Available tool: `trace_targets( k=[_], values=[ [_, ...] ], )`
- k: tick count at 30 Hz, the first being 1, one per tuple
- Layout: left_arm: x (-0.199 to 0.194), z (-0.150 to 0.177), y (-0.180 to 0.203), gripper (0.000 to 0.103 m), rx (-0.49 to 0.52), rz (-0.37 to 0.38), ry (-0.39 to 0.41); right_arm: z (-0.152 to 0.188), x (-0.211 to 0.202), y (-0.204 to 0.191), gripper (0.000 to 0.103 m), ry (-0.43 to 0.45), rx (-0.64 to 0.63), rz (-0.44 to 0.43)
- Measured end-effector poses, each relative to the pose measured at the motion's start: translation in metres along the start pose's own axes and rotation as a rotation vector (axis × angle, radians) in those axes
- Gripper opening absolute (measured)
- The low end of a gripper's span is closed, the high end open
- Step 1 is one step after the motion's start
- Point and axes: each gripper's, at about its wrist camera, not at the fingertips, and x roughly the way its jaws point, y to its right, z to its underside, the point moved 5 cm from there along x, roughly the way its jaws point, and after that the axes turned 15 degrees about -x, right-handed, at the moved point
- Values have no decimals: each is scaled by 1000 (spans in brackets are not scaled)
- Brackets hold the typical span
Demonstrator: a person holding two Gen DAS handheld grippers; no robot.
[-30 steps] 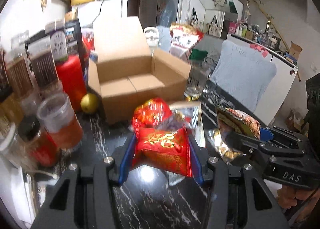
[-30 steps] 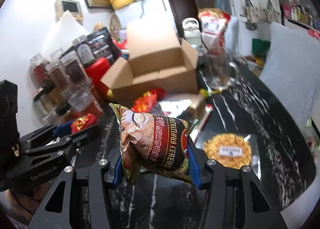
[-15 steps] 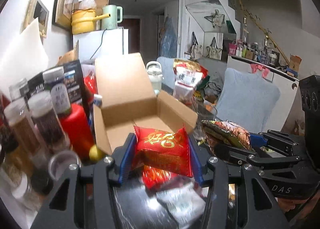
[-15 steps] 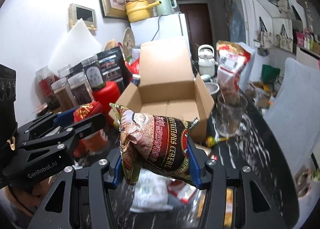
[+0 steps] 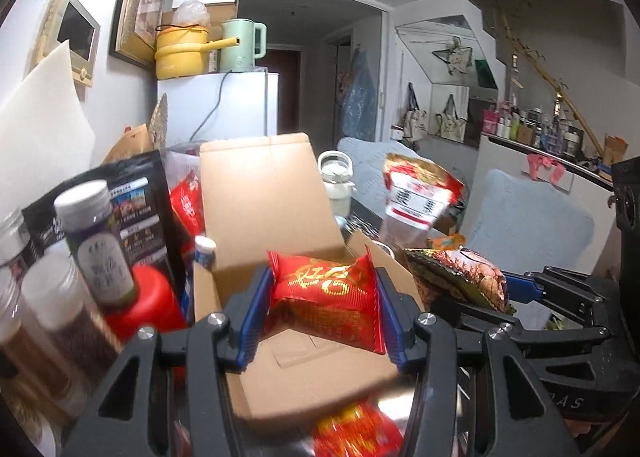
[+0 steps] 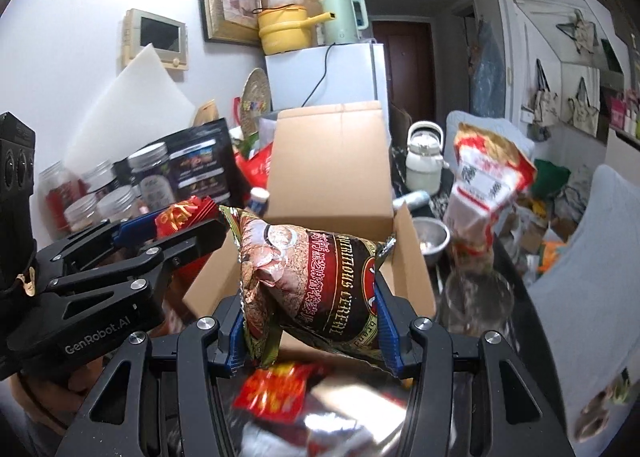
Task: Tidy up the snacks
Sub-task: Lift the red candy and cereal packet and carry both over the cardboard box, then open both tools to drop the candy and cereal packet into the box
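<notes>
My left gripper (image 5: pixel 322 299) is shut on a red snack packet (image 5: pixel 326 299) with gold print, held just above the open cardboard box (image 5: pixel 296 373). My right gripper (image 6: pixel 312 307) is shut on a dark brown cereal bag (image 6: pixel 316 289), held at the front edge of the same box (image 6: pixel 332 177). Each gripper shows in the other's view, side by side: the left one (image 6: pixel 176 225) and the right one (image 5: pixel 468 289). More red packets lie on the table in front of the box (image 5: pixel 356 433), (image 6: pixel 276 389).
Jars (image 5: pixel 92 241) and a red canister (image 5: pixel 148 305) crowd the left of the box. A tall red and white bag (image 6: pixel 484 185), a glass (image 6: pixel 476 301), a metal bowl (image 6: pixel 430 237) and a white kettle (image 6: pixel 424 163) stand on the right. A fridge (image 5: pixel 224 105) stands behind.
Both grippers have risen from the table and moved forward to the box, each still carrying its packet. The packets left on the table have dropped below them.
</notes>
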Motion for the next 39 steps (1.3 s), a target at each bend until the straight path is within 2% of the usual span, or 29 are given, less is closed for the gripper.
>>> trace_targets(
  k=[8, 16, 21, 28, 35, 39],
  values=[
    [46, -25, -18, 50, -30, -27, 12, -31, 47, 17, 52, -7, -39, 14],
    [94, -36, -43, 50, -58, -89, -31, -47, 98, 23, 52, -45, -67, 7],
    [112, -35, -57, 50, -58, -145, -45, -48, 126, 24, 52, -79, -74, -7],
    [135, -29, -70, 50, -85, -170, -96, -43, 158, 29, 52, -138, -66, -24],
    [154, -21, -80, 50, -91, -204, -142, -31, 180, 34, 53, -206, -33, -51],
    [164, -15, -84, 51, -85, -250, -172, -25, 190, 37, 53, -239, -5, -68]
  ],
)
